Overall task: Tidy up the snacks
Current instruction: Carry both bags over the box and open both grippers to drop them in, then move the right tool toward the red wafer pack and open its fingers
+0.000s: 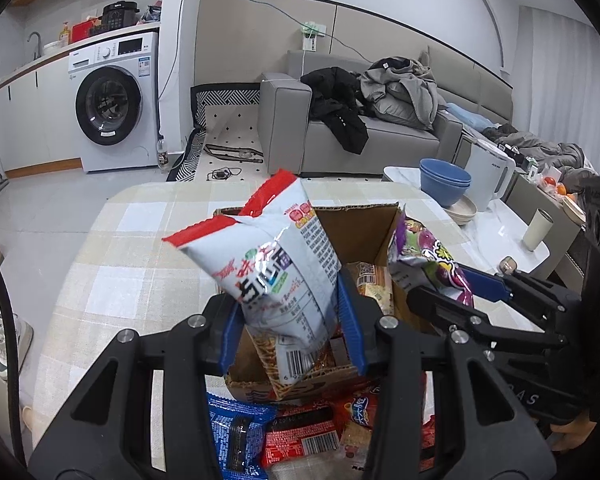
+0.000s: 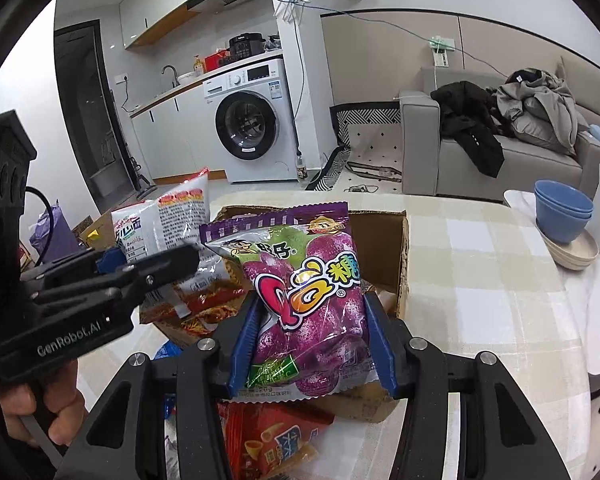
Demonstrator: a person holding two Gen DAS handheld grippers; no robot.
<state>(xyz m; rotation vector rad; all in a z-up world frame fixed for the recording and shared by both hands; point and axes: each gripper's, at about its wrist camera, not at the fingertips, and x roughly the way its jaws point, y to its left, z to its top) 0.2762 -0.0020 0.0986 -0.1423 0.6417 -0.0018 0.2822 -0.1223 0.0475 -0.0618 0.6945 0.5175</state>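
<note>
two packets are up in the air above one cardboard box (image 1: 364, 232), each pinched in its own hand-held gripper. largest first: the desk (image 1: 112, 264), covered in a pale checked cloth, carries the open brown box, whose flaps stand up and which already has packets lying inside. next in size, the white noodle packet (image 1: 276, 268) with a red top edge is tilted over the near left part of the box; the left hand-held gripper (image 1: 292, 320) is closed on its lower half, blue pads pressing both sides. the purple gummy candy bag (image 2: 308, 292) hangs over the box beside it, and the right hand-held gripper (image 2: 312, 340) is clamped on its lower half in the same way. in the left wrist view the candy bag shows to the right of the noodle packet, near it, though i cannot tell whether they touch. smaller things lie on the desk in front of the box: a blue snack packet (image 1: 236, 436), a red snack packet (image 1: 304, 436) just beside it, and an orange-red chip packet (image 2: 272, 440). off to the right, stacked blue bowls (image 1: 446, 182) sit on a marble side table (image 1: 496, 236).
</note>
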